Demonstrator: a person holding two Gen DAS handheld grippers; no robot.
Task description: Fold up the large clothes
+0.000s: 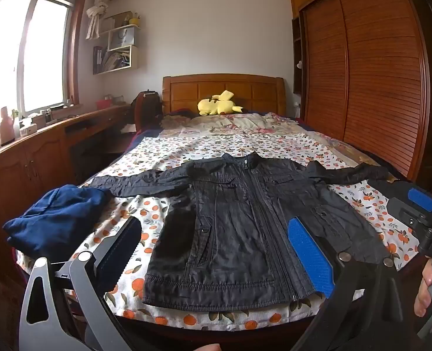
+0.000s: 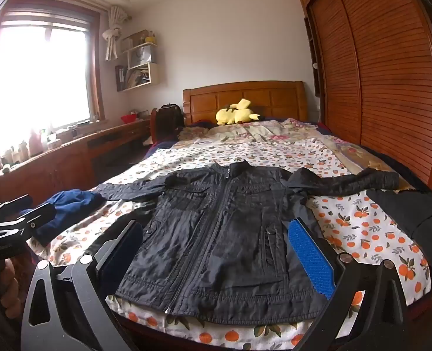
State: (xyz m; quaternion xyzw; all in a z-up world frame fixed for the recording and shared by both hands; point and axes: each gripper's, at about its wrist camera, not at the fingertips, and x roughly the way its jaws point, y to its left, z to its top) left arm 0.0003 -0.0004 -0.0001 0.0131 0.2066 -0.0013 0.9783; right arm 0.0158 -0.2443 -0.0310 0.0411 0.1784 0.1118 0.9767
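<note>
While both jaws stand wide apart and grip nothing, the left hand-held gripper [image 1: 216, 251] and the right hand-held gripper [image 2: 219, 251] hover above the near hem of the black jacket [image 1: 239, 219]. The jacket lies zipped up and face up on the bed [image 1: 245, 143], collar toward the wooden headboard [image 1: 224, 90], both sleeves spread out sideways. Just beside the jacket's left sleeve sits a crumpled navy garment [image 1: 58, 219]; near its right sleeve lies another dark garment [image 2: 412, 213]. Beyond the jacket, a yellow plush toy [image 1: 217, 105] rests against the headboard. Farther left of the jacket, wall shelves [image 1: 119, 46] hold books, papers and a white bag, and a red bowl [image 2: 129, 118] stands on the desk [image 1: 40, 137]; what it holds cannot be seen.
</note>
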